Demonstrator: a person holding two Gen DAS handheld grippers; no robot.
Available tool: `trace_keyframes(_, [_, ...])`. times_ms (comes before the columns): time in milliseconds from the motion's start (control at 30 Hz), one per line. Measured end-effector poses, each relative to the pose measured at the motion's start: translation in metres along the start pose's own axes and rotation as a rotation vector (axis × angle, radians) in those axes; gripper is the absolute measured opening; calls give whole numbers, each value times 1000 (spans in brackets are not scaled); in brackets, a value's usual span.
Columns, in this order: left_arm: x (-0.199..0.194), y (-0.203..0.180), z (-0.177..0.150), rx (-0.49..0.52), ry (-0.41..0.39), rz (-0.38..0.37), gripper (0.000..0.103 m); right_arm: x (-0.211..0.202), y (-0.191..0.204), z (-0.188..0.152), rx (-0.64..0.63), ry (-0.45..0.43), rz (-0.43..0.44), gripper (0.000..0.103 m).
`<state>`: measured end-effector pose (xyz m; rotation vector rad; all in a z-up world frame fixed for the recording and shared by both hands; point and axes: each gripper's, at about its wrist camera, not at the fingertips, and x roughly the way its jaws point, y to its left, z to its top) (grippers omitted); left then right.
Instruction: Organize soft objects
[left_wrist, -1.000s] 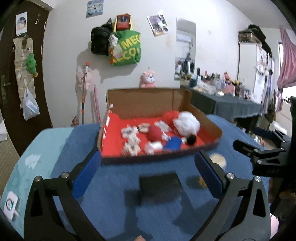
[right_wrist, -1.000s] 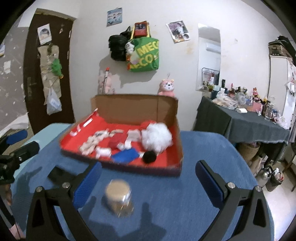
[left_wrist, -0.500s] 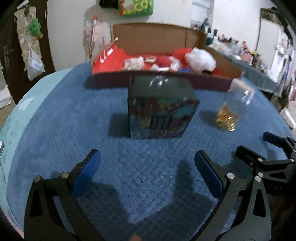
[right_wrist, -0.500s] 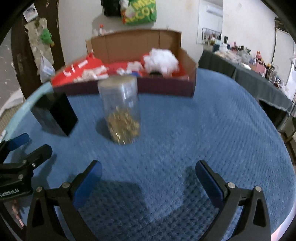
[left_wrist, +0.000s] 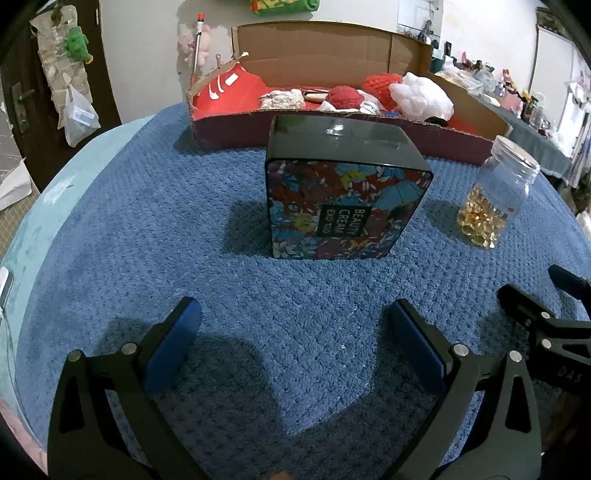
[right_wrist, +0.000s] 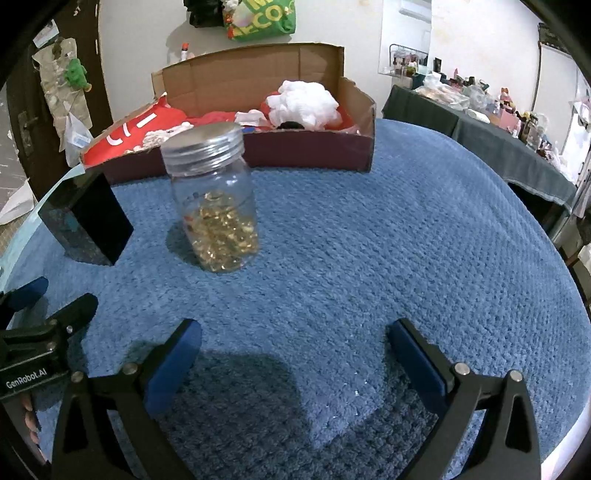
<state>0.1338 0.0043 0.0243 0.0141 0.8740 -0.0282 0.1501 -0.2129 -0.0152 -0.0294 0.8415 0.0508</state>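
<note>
1. Left gripper (left_wrist: 293, 325): low over the blue textured cloth (left_wrist: 147, 229), fingers level and pointing toward 12 o'clock; jaws spread wide, nothing between the blue pads (left_wrist: 173, 339).
2. Right gripper (right_wrist: 293, 343): same low, level pose over the cloth; jaws wide apart, empty. It appears at 3 o'clock in the left wrist view.
3. Floral box (left_wrist: 343, 192): standing on edge, 12 o'clock of the left gripper, apart from it.
4. Clear jar (right_wrist: 214, 199): upright, lidded, holding golden capsules; 11 o'clock of the right gripper.
5. Cardboard tray (left_wrist: 236, 129): farthest, red-lined, containing the soft objects: white fluff (right_wrist: 303, 101), red yarn ball (left_wrist: 345, 96).
</note>
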Motion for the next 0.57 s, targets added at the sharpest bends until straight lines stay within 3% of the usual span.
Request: trace_keyframes(567, [1,-2,1,3,-3,3,103,3,0,2,2,6,1,103])
